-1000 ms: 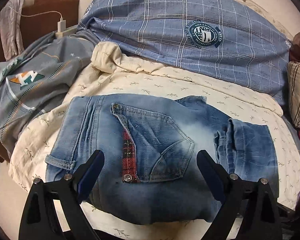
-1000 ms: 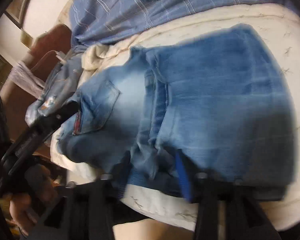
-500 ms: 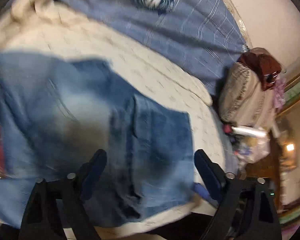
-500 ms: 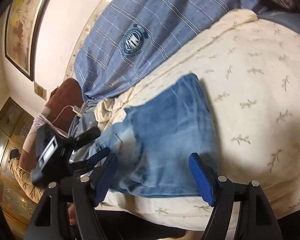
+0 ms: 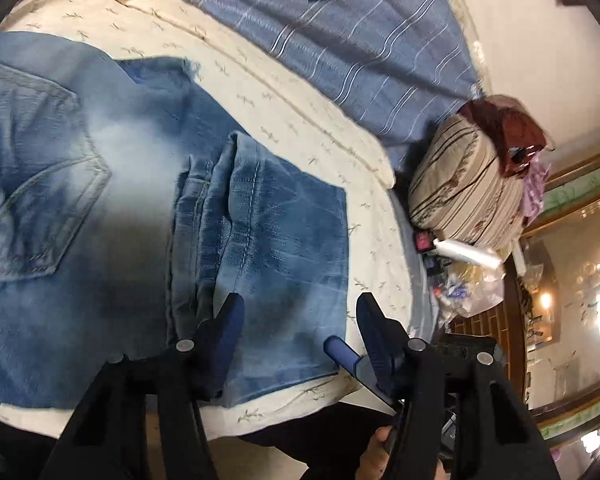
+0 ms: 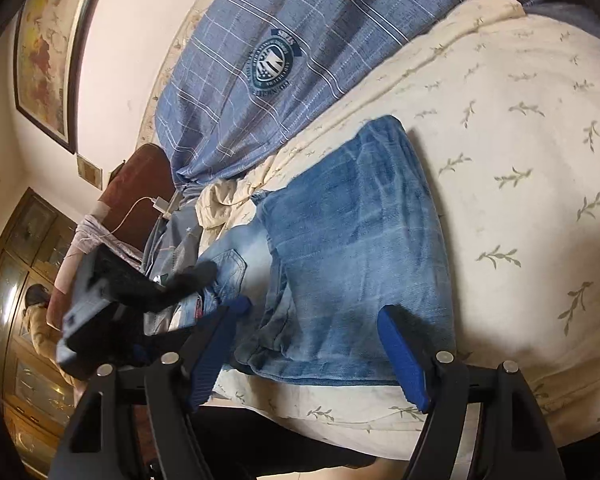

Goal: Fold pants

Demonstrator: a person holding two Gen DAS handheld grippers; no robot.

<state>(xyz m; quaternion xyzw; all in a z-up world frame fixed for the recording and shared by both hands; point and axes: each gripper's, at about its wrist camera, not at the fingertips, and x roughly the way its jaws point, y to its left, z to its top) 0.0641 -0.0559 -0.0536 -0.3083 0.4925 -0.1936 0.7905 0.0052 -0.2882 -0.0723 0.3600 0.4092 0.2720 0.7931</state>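
Note:
Folded blue jeans (image 5: 112,200) lie on a cream leaf-print bedspread (image 5: 300,128), the leg ends folded over the seat. My left gripper (image 5: 300,312) is open and empty, hovering over the near edge of the folded leg flap (image 5: 284,220). My right gripper (image 6: 312,320) is open and empty above the same flap (image 6: 360,248) near the bed's front edge. One right finger (image 5: 342,354) shows in the left wrist view beside my left gripper. The left gripper's body (image 6: 108,304) shows at the left of the right wrist view.
A blue checked quilt (image 5: 340,32) with a crest lies behind the jeans. A striped cushion (image 5: 464,196) and small clutter (image 5: 460,268) sit at the right of the bed. A grey jacket (image 6: 176,240), a brown chair (image 6: 136,184) and a charger cable are at the left.
My left gripper swung right, from over the back pocket to over the folded leg flap. My right gripper let go of the denim, opened and drew back from the jeans.

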